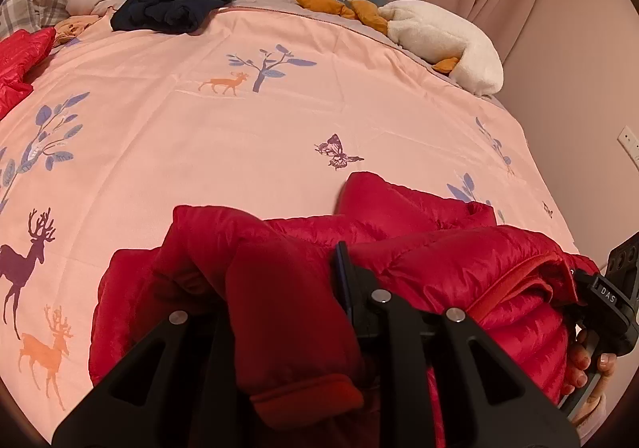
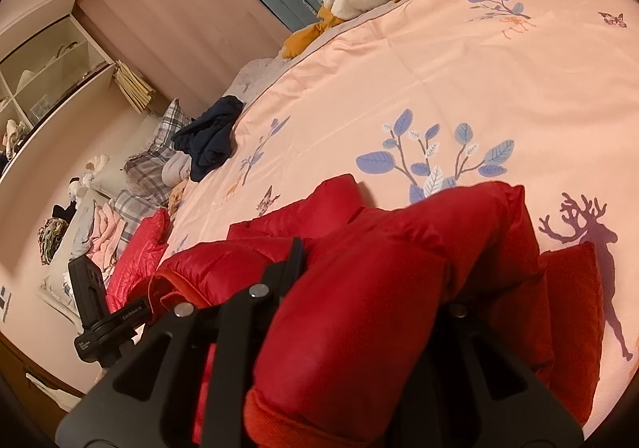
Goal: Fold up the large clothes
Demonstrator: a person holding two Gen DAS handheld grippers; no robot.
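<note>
Red jacket (image 1: 419,248) sleeve hides one of each gripper's fingers.

We see the left gripper (image 1: 303,288) angled down, jaws nearly closed, pinching a fold of red jacket (image 1: 419,248). The right gripper (image 2: 359,288) is likewise clamped on a sleeve. A hand (image 1: 587,364) grips the right handle at far right.
</note>
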